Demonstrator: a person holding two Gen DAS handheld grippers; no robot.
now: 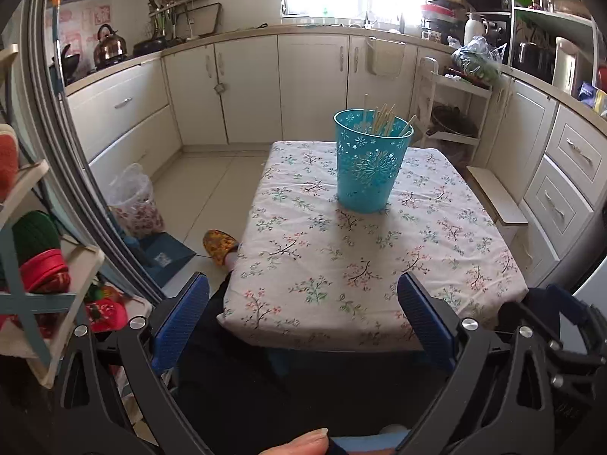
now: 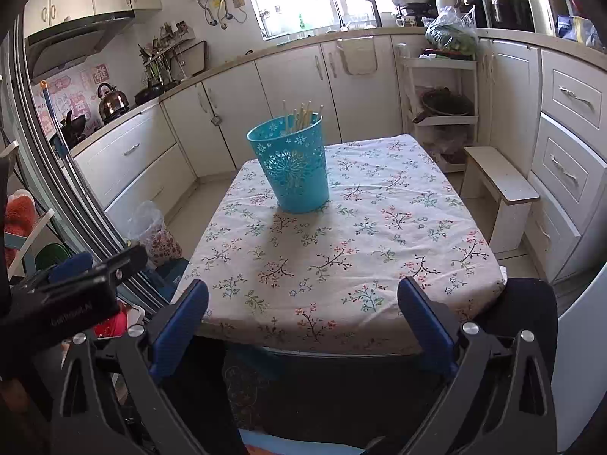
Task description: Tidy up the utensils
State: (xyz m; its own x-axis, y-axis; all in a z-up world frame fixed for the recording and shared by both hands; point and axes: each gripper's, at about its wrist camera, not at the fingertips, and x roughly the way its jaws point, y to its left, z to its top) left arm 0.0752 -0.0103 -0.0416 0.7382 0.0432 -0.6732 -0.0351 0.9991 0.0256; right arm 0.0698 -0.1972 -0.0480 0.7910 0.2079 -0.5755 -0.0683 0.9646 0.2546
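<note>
Left wrist: my left gripper (image 1: 303,318) spread wide, nothing btwn pads, held at near table edge | right gripper (image 2: 303,318) same, spread, empty | teal basket (image 1: 371,159) upright on floral tablecloth (image 1: 322,258), far half | chopsticks (image 1: 383,117) standing inside basket.

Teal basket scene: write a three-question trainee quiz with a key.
1. True or false: the left tongs grip a chopstick.
2. Where are the chopsticks? A) flat on the floral tablecloth B) upright in the teal perforated basket C) on the wooden stool
3. Fill in: the right tongs are ____ and hold nothing.

Key: 1 false; both tongs are open and empty, back near the table's front edge. 2 B; their tips stick up past the rim. 3 open.
</note>
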